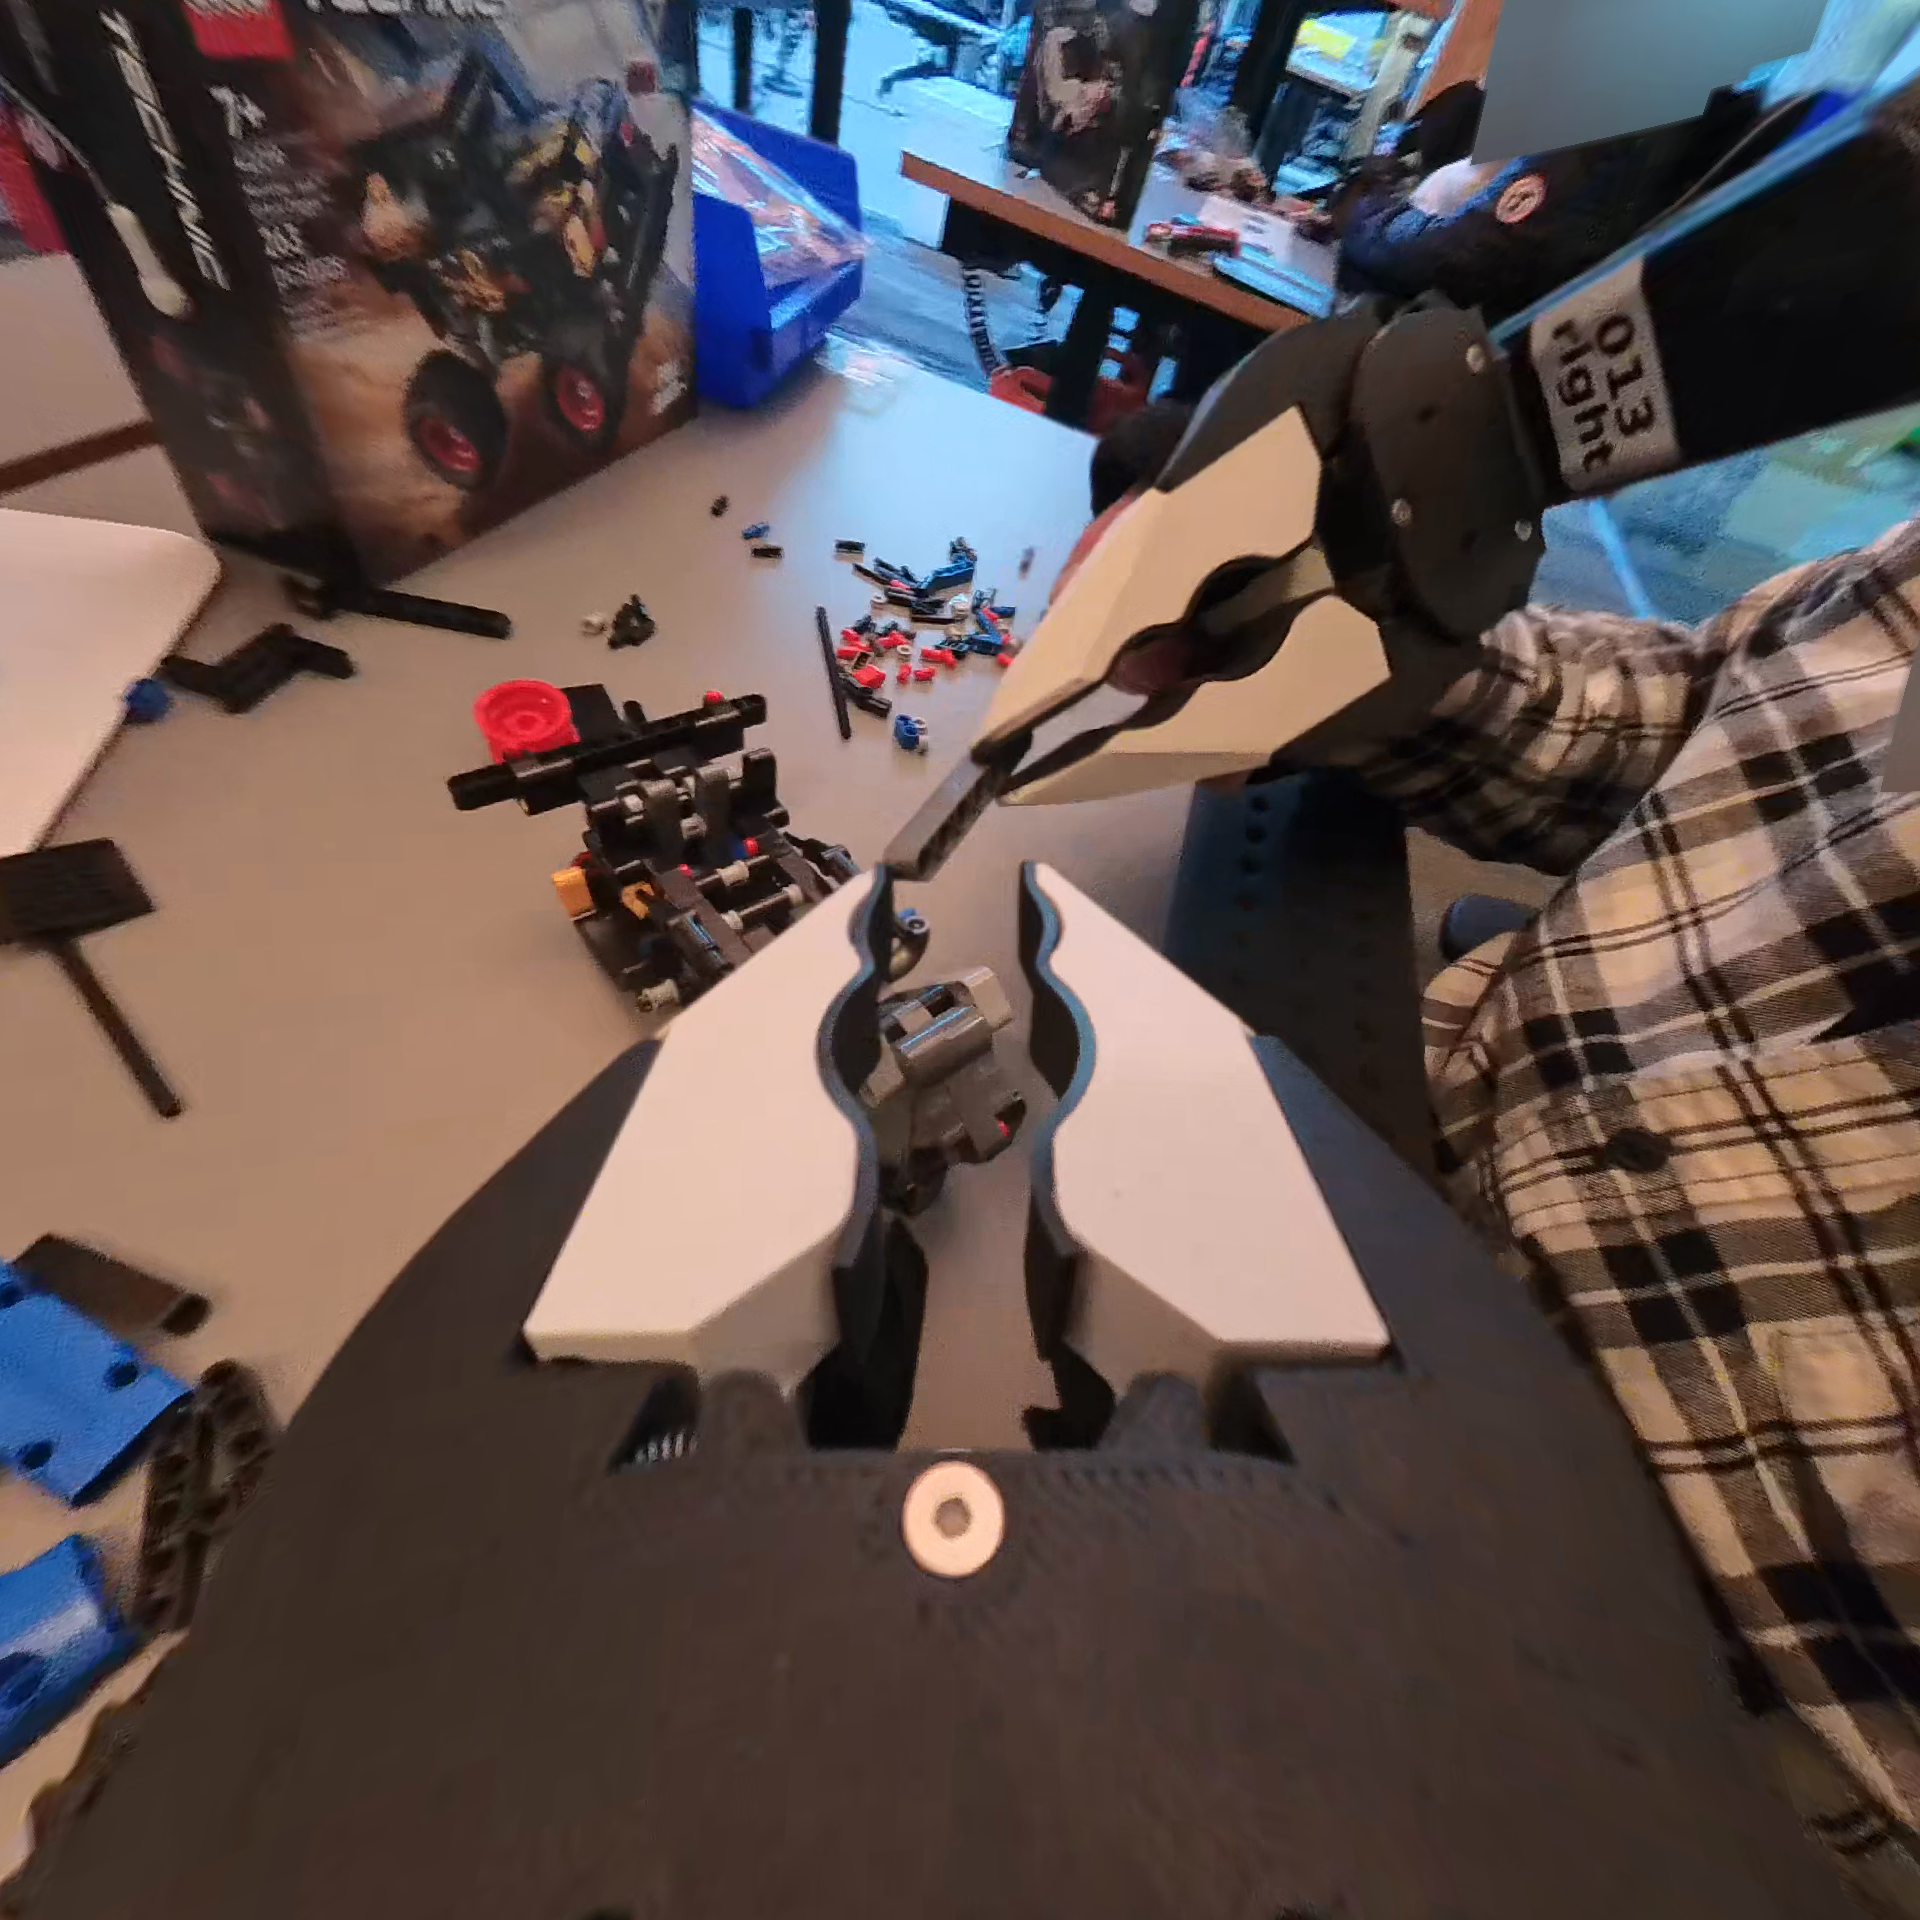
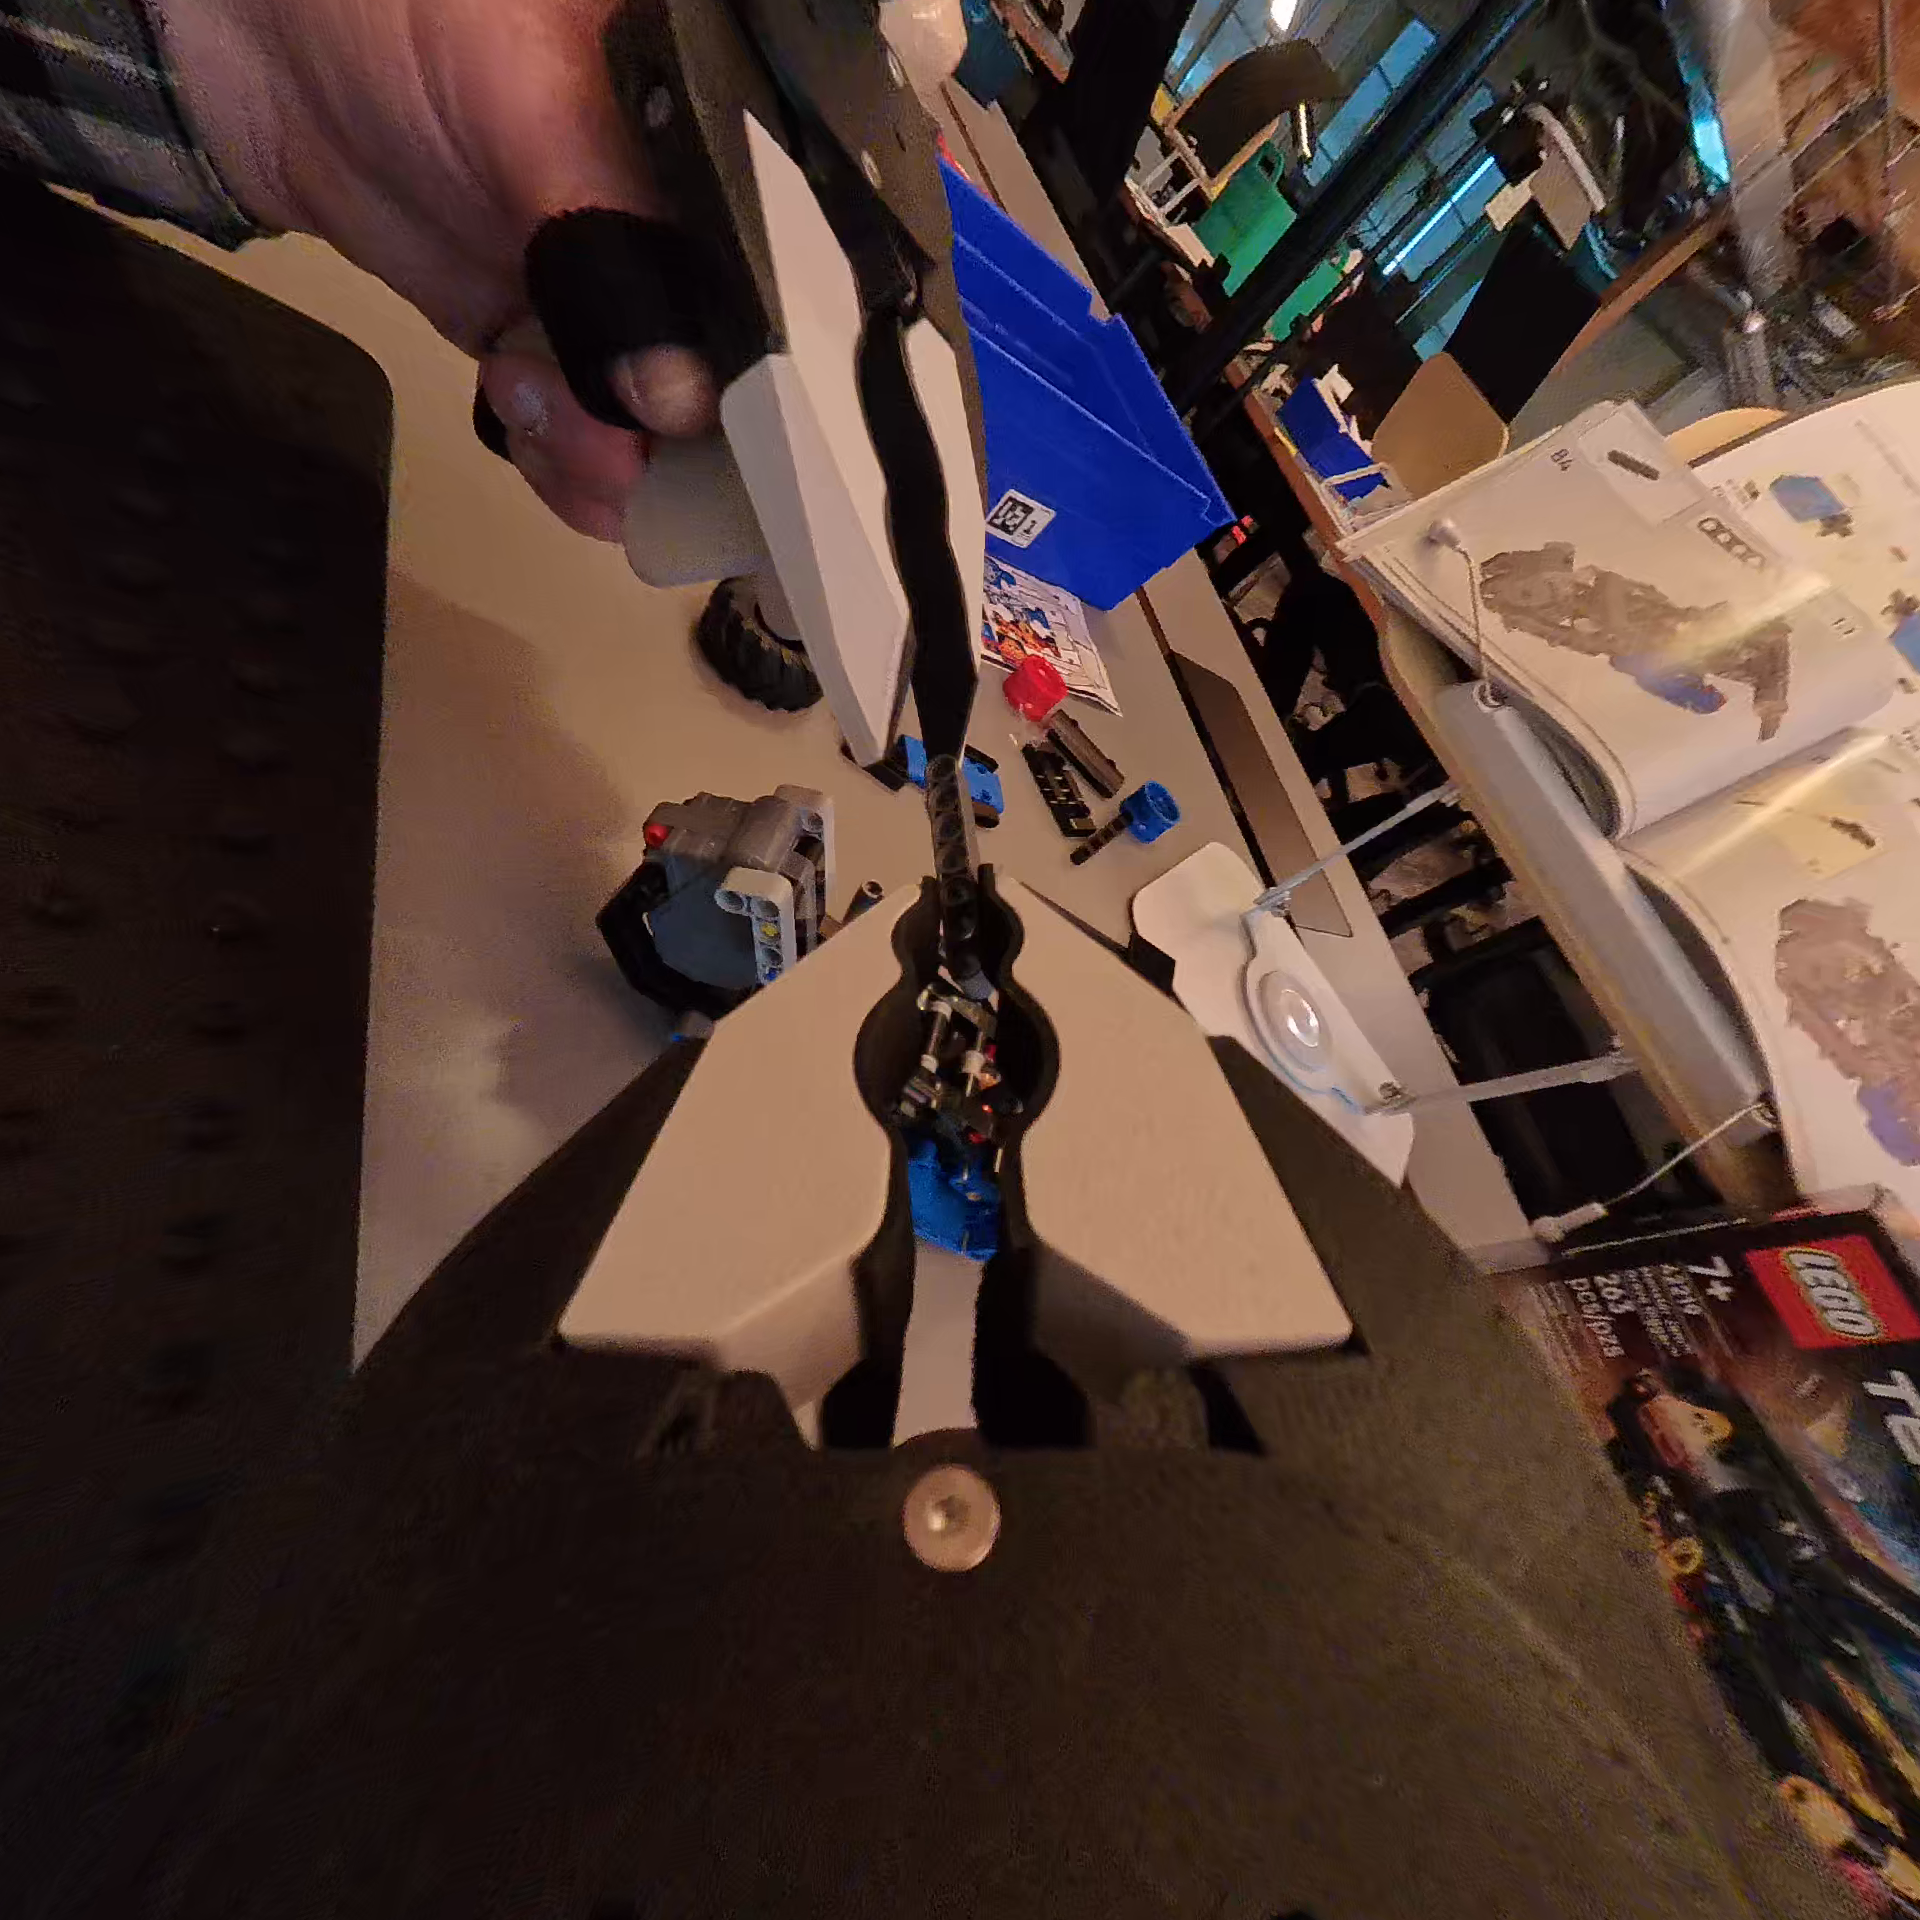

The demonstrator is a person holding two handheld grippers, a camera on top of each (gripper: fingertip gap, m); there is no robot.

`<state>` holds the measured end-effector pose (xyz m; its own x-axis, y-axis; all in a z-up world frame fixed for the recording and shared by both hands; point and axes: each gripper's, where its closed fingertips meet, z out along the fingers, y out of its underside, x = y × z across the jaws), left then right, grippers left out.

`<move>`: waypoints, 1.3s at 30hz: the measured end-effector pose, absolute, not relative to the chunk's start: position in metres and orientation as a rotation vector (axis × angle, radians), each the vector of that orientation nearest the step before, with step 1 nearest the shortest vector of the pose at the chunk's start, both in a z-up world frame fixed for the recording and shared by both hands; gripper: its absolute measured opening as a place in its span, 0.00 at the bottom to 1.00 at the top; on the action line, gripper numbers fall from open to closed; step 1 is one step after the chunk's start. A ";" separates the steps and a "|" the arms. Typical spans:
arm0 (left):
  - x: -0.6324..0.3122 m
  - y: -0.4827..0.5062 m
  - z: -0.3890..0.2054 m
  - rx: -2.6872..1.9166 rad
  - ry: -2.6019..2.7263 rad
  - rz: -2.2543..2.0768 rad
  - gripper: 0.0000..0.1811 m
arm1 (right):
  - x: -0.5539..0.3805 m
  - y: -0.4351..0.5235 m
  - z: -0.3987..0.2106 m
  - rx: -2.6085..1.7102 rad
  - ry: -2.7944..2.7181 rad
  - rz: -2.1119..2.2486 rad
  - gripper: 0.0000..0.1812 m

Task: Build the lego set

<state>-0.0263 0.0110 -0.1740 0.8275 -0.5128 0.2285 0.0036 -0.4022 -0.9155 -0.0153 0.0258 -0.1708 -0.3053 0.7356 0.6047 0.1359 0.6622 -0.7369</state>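
Here, left of centre, the half-built chassis [image 1: 665,852] sits untouched; at centre the left gripper [image 1: 951,914] stands parted over a grey sub-assembly [image 1: 940,1081]; upper right, the right gripper [image 1: 997,774] pinches a black beam [image 1: 940,831] by its end, which may pivot if pressed.

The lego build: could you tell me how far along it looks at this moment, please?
Partly done: a black chassis assembly with one red wheel hub stands on the table. In hand: the right gripper pinches a black beam beside the open left gripper, above a grey sub-assembly. Left: a pile of loose small pieces and blue panels.
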 end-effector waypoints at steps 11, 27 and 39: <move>-0.037 0.021 -0.176 -1.840 0.326 -0.739 0.06 | -0.016 0.024 -0.167 -0.614 -1.796 0.720 0.02; -0.041 0.020 -0.171 -1.752 0.418 -0.703 0.03 | -0.017 0.030 -0.166 -0.758 -1.805 0.856 0.09; -0.043 0.017 -0.187 -1.777 0.545 -0.654 0.03 | -0.022 0.023 -0.202 -1.071 -1.940 1.017 0.01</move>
